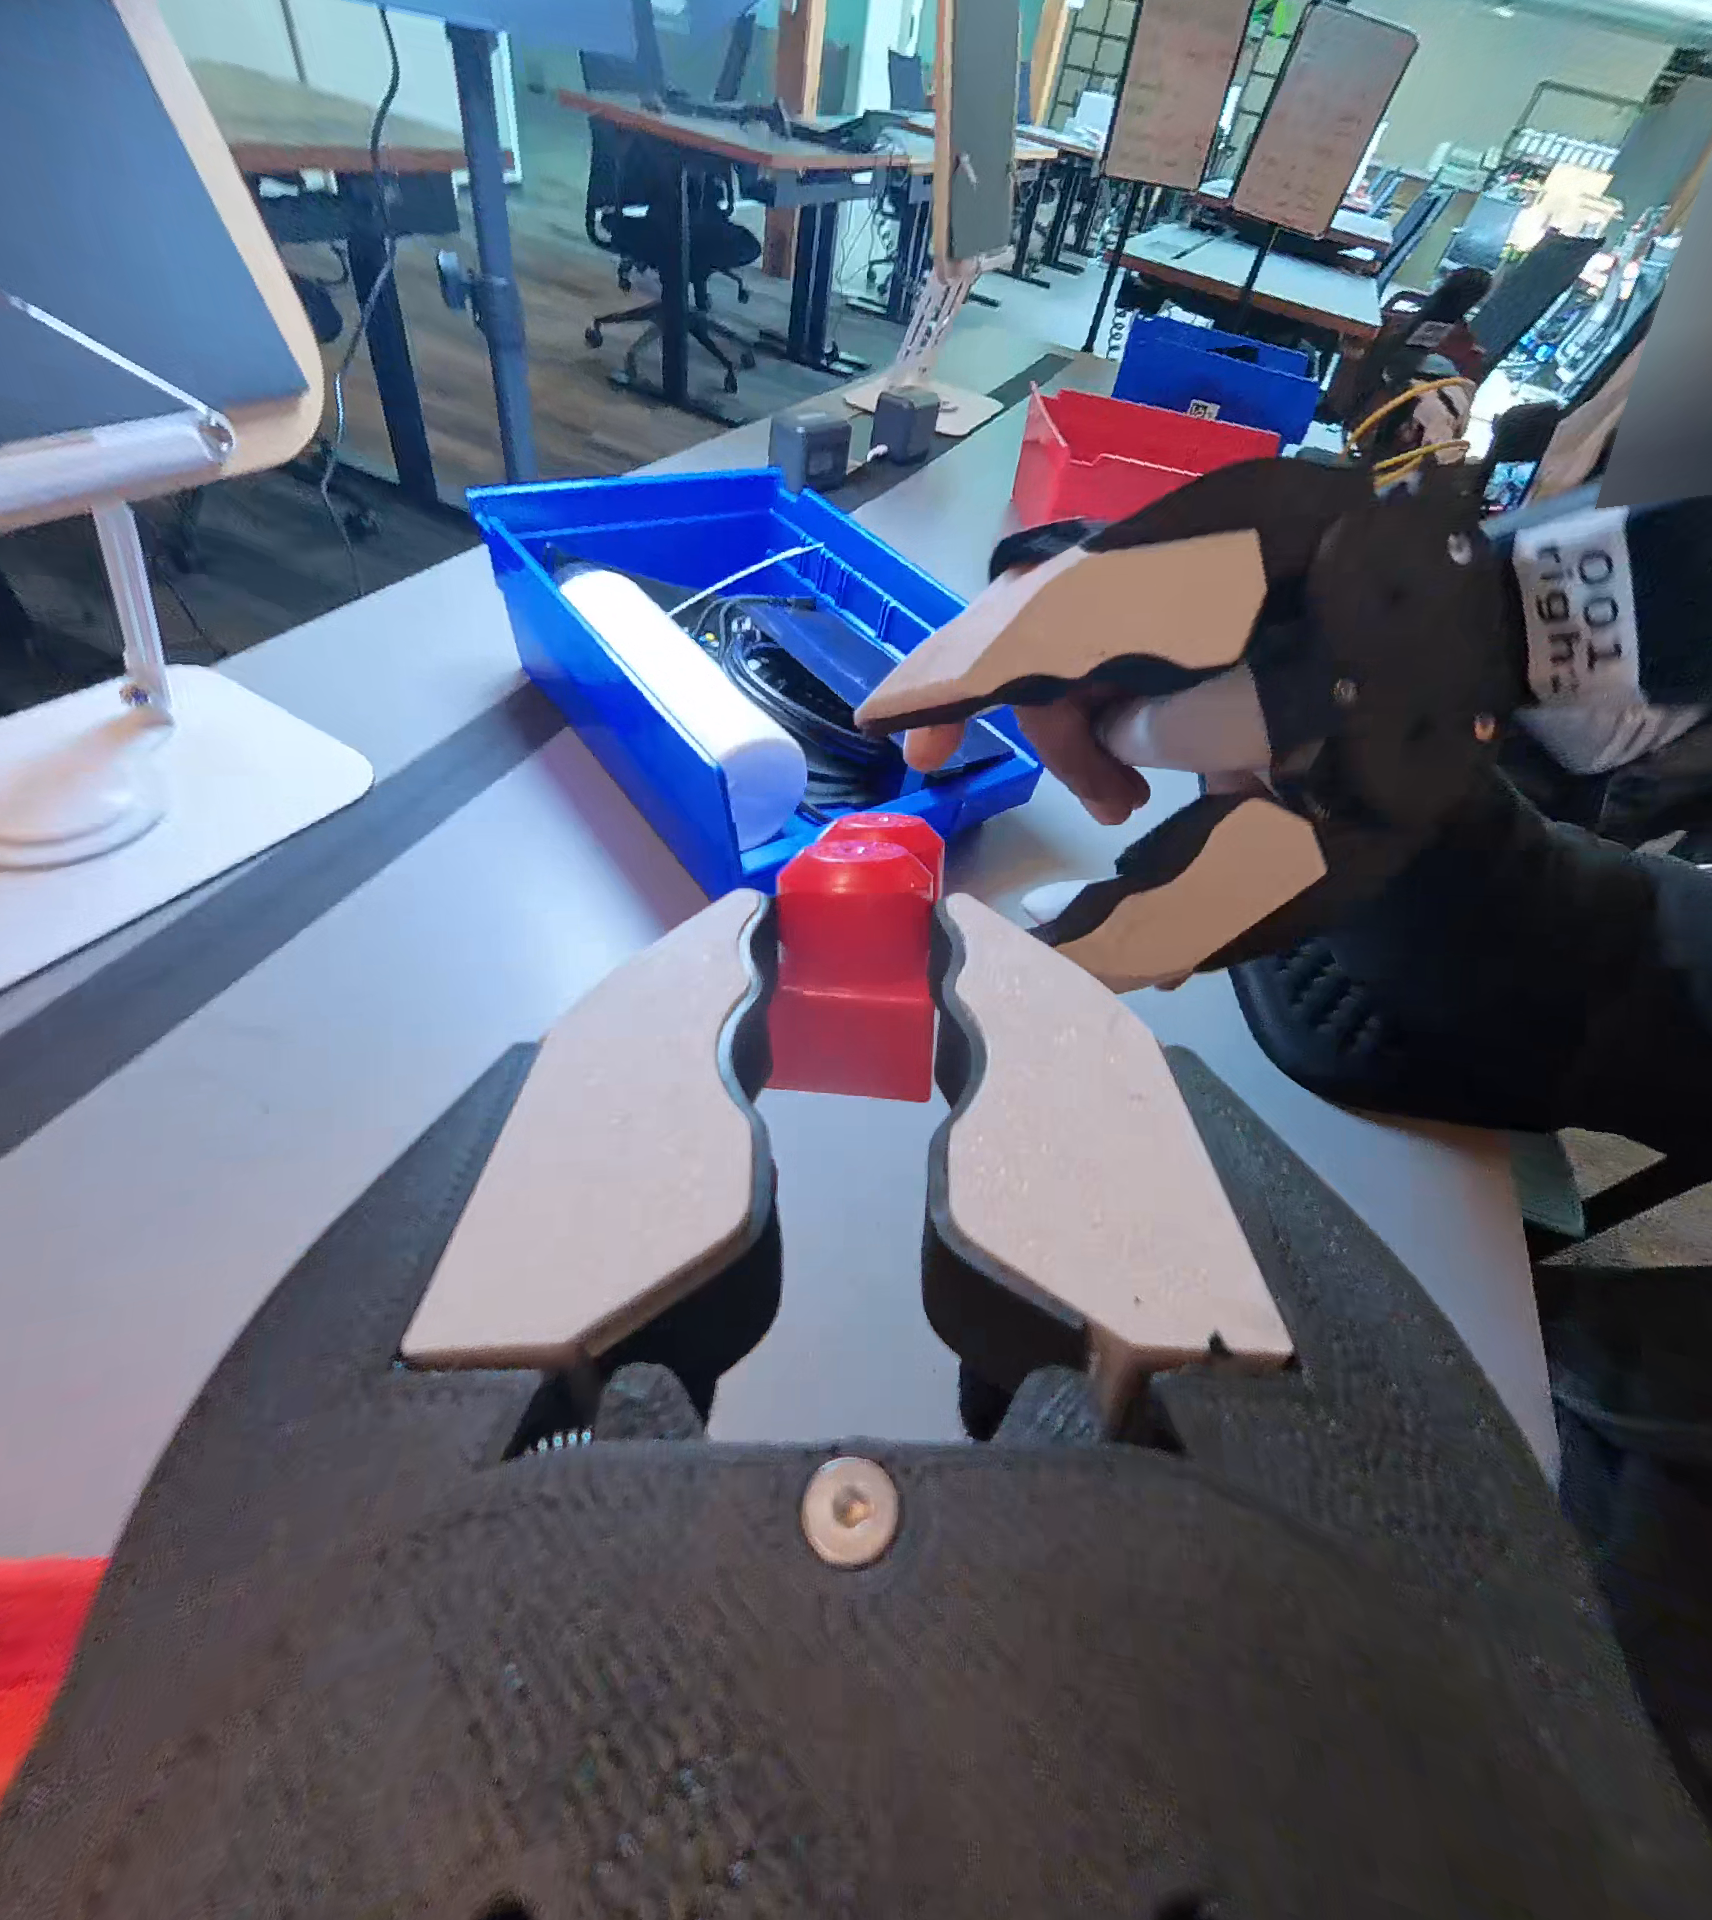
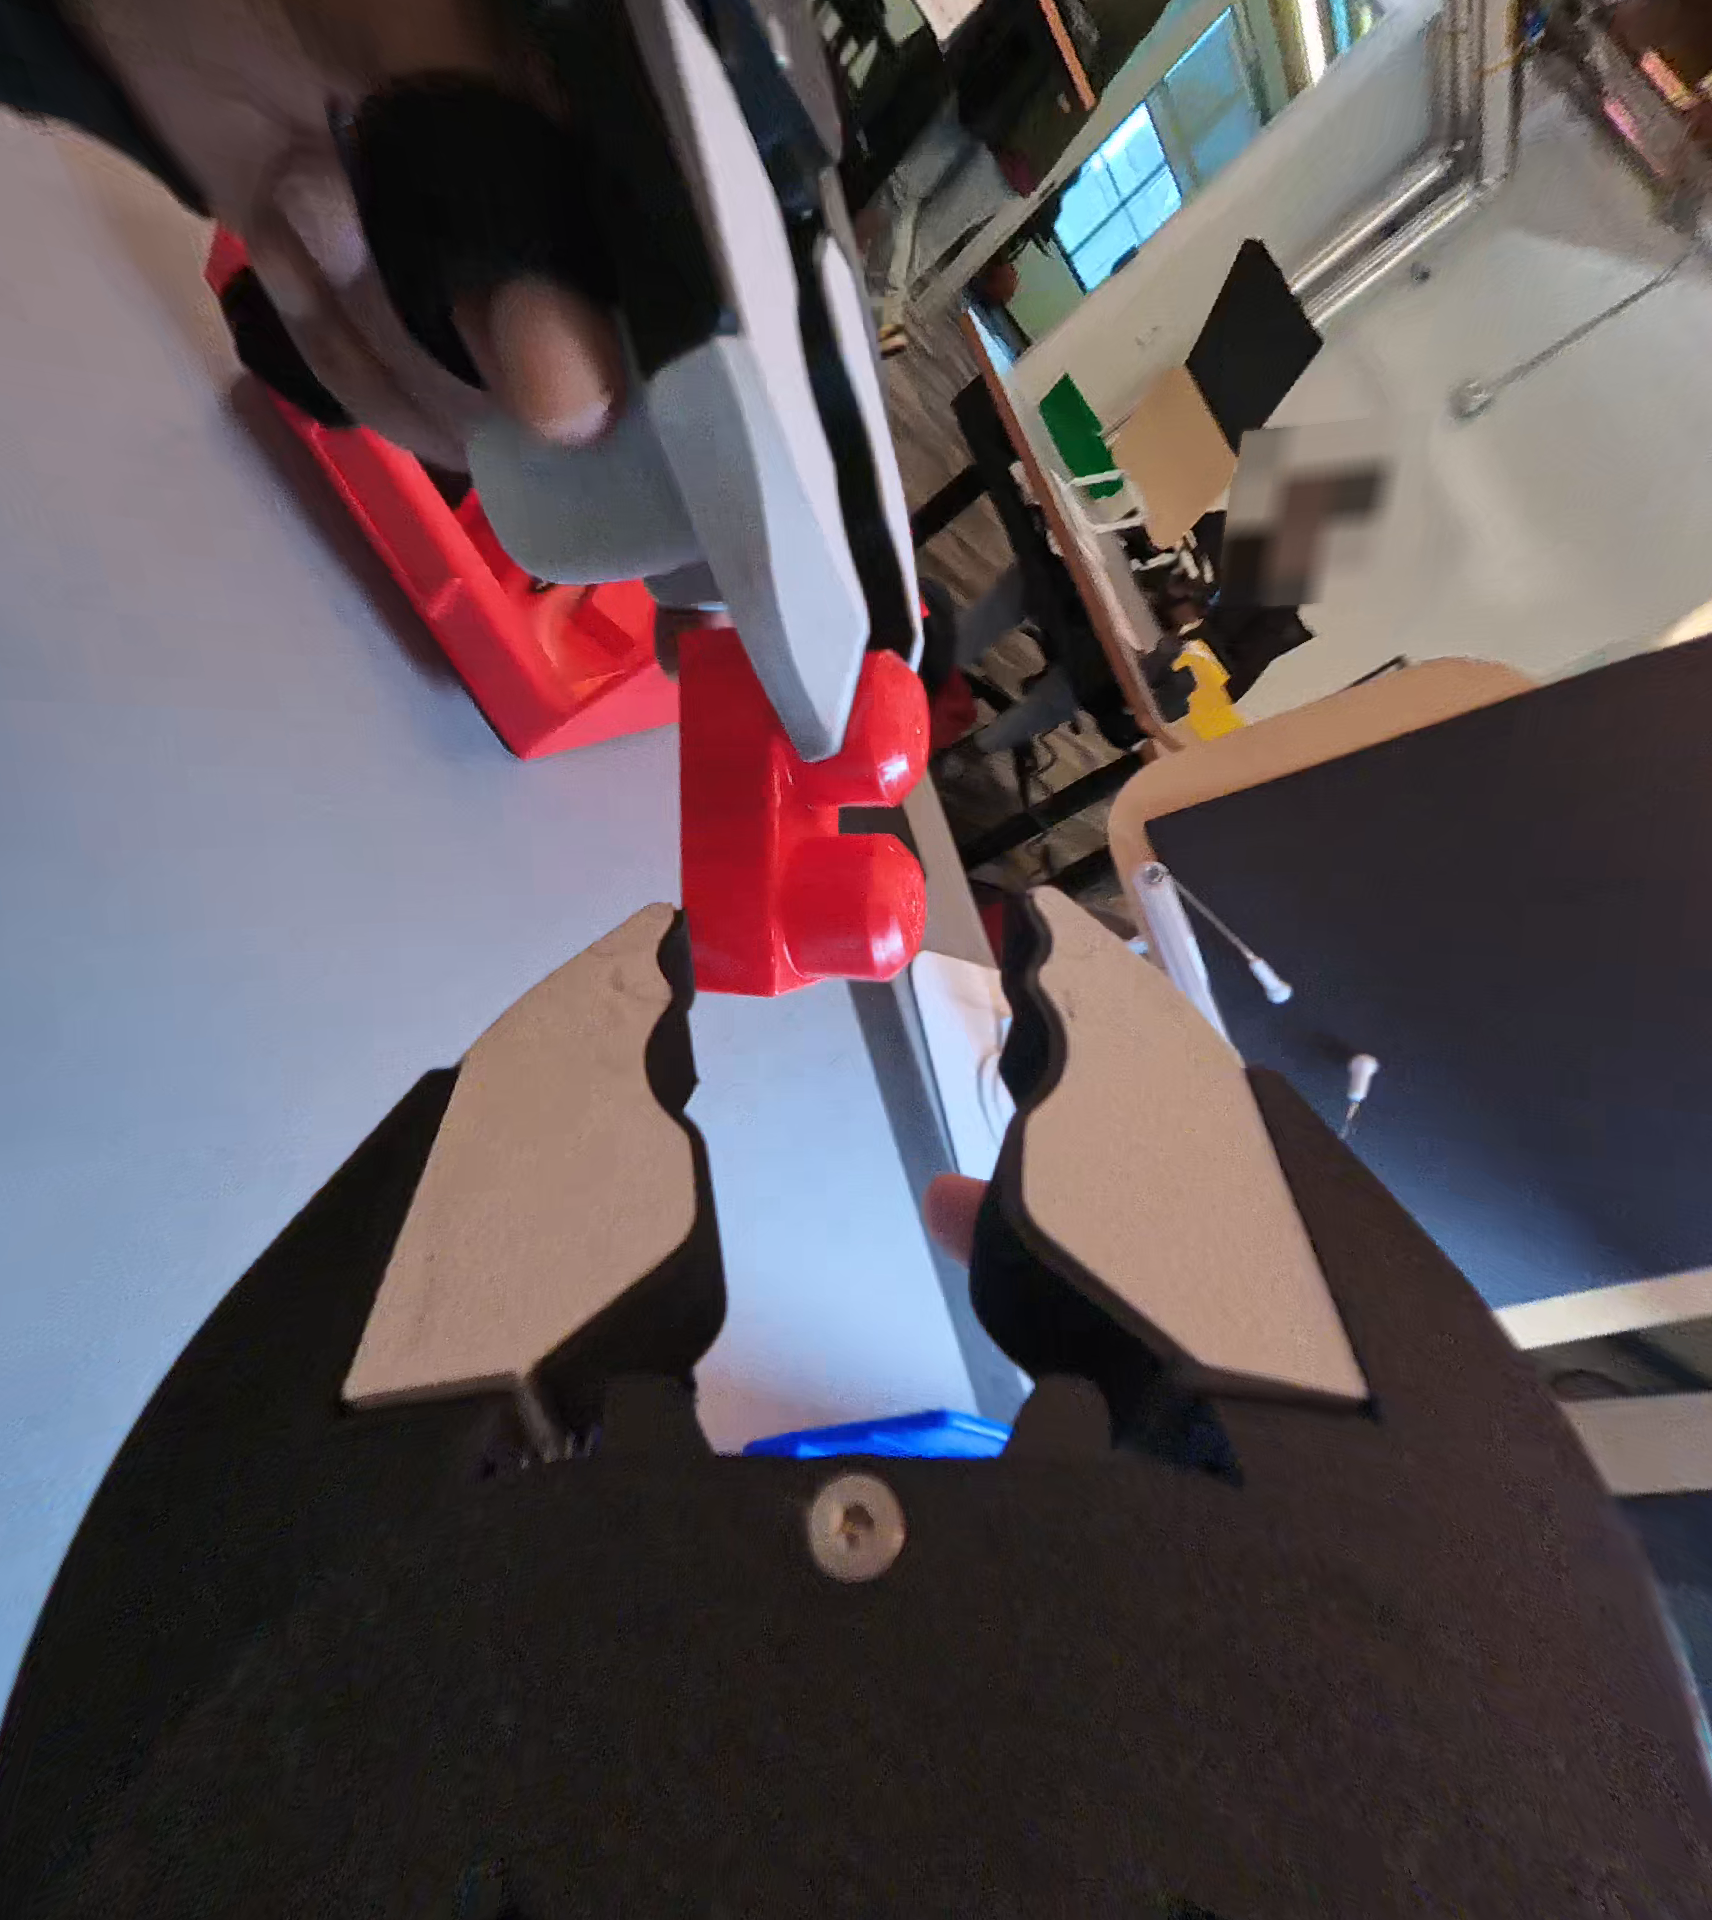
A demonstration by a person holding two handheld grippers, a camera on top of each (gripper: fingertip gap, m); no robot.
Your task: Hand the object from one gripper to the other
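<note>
An open office with desks, chairs and standing boards lies behind a grey table (image 1: 208,1091) crossed by a dark strip. Above that table hangs the red block (image 1: 857,987), a chunky plastic piece with two rounded studs, clamped between the tan fingertips of the left gripper (image 1: 852,966); its jaws stand narrow, pressed against the block's two flat sides, with the studs pointing away from the camera. In the right wrist view the same block (image 2: 779,862) shows side-on, its studs pointing to the right, and the left gripper (image 2: 821,717) comes down on it from above.

The right gripper (image 2: 841,935) has its jaws spread wide and holds nothing; its left fingertip sits just beside, perhaps touching, the block's lower edge, while the other fingertip stands apart from the studs. From the left wrist view the right gripper (image 1: 997,831) shows to the right of the block, jaws open, near but not around it, held by a hand (image 1: 1070,758) in a dark fingerless glove.

Beyond the block a blue bin (image 1: 623,686) rests on the table, holding a white cylinder (image 1: 675,696) and black cables. Farther back, near the table's far edge, sit a red bin (image 1: 1122,468) and a second blue bin (image 1: 1216,374). To the left stands a dark board on a white stand (image 1: 104,769). In the right wrist view another red bin (image 2: 478,613) lies on the table behind the left gripper
</note>
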